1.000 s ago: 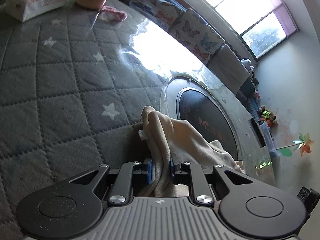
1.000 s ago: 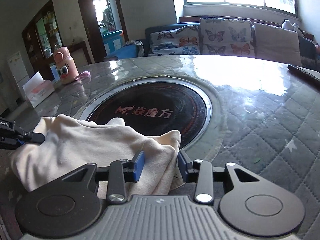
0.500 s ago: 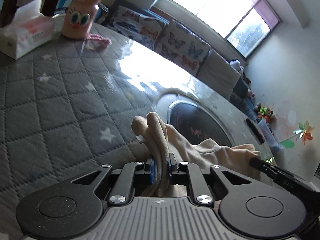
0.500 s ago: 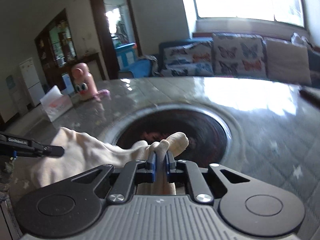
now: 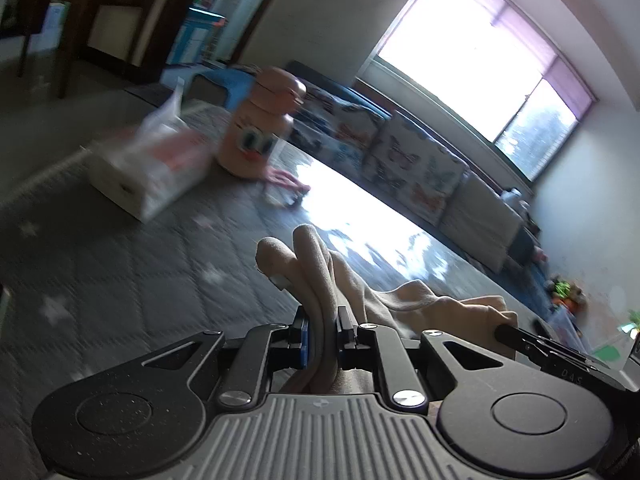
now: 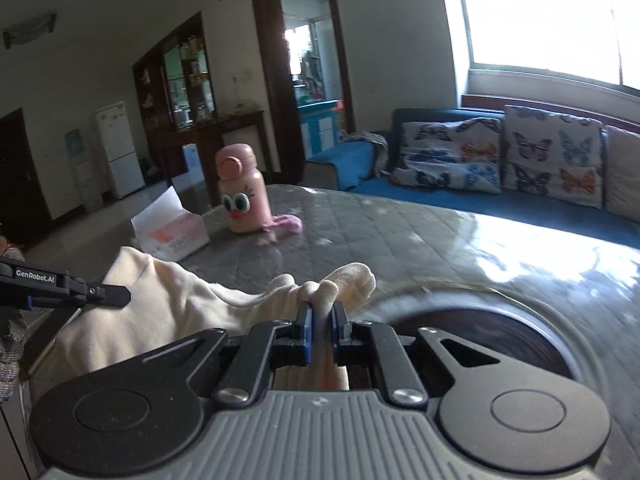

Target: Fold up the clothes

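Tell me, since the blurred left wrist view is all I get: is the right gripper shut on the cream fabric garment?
Observer: Yes. The right gripper is shut on a bunched edge of the cream fabric garment.
Operator: What is on the table near that edge?
Observer: A dark round inset is set in the grey quilted table cover, just past the right gripper and to its right.

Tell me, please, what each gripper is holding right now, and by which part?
Both grip the cream garment: the left gripper pinches a bunched fold at one end, the right gripper a bunched edge at the other.
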